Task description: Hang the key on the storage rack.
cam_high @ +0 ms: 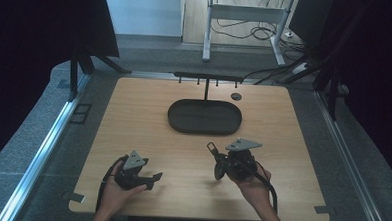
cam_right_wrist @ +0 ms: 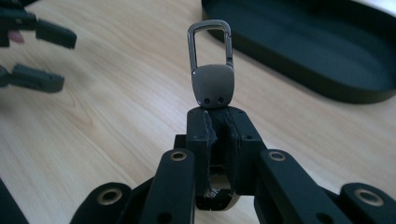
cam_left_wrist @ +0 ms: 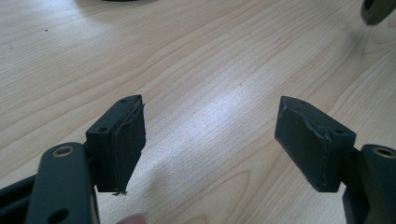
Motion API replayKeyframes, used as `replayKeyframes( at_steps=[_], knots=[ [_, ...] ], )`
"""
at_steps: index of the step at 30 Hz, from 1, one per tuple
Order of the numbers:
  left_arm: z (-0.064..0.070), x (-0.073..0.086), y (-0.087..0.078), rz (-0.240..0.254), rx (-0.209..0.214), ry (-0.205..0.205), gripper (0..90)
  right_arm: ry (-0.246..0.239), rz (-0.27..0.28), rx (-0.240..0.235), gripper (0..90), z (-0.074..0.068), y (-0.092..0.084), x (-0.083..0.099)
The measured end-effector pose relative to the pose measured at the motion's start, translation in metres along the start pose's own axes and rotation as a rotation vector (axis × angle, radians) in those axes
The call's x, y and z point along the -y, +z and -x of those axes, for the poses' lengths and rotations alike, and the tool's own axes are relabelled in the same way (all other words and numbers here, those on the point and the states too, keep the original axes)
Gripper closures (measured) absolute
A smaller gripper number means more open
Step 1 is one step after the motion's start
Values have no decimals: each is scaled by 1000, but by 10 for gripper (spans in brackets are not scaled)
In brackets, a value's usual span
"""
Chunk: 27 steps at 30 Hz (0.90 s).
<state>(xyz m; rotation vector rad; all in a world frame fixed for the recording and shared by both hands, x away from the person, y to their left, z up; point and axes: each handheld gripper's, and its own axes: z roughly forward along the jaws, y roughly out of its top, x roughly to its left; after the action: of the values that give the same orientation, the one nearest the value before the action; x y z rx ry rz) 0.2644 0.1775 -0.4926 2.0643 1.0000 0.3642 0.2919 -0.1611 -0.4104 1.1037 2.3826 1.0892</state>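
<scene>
My right gripper (cam_high: 218, 160) is shut on a dark metal key clip (cam_high: 212, 147), holding it just above the table near the front middle. In the right gripper view the jaws of that gripper (cam_right_wrist: 218, 122) pinch the clip's flat tab, and its snap-hook loop (cam_right_wrist: 211, 44) sticks up beyond them. My left gripper (cam_high: 156, 178) rests low at the front left, open and holding nothing. Between its wide-apart fingers (cam_left_wrist: 122, 135) in the left gripper view lies bare wood. From the right gripper view, the left gripper (cam_right_wrist: 44, 56) is at the upper left.
A black oval tray (cam_high: 203, 130) sits mid-table, its inside bare (cam_right_wrist: 299, 51). A thin post behind it carries a bar with small hooks (cam_high: 208, 77). A round grommet (cam_high: 236, 96) lies to the right of the post. Dark curtains flank the table.
</scene>
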Motion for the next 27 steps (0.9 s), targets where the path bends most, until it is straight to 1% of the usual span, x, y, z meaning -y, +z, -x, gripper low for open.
replayKeyframes(
  at_steps=[5,11,20,23,27],
  knots=[
    [-1,0,0,-5,-1,0,251,9,20,-3,810,4,-3,-6],
    [-1,0,0,-4,-2,1,250,23,37,-1,810,6,-1,-7],
    [-1,0,1,-9,-2,6,250,29,66,6,810,8,-3,-12],
    [-1,0,1,-7,-3,4,251,41,74,10,810,10,-5,-13],
    [-1,0,1,-7,-3,5,251,44,84,15,810,11,-7,-14]
  ],
)
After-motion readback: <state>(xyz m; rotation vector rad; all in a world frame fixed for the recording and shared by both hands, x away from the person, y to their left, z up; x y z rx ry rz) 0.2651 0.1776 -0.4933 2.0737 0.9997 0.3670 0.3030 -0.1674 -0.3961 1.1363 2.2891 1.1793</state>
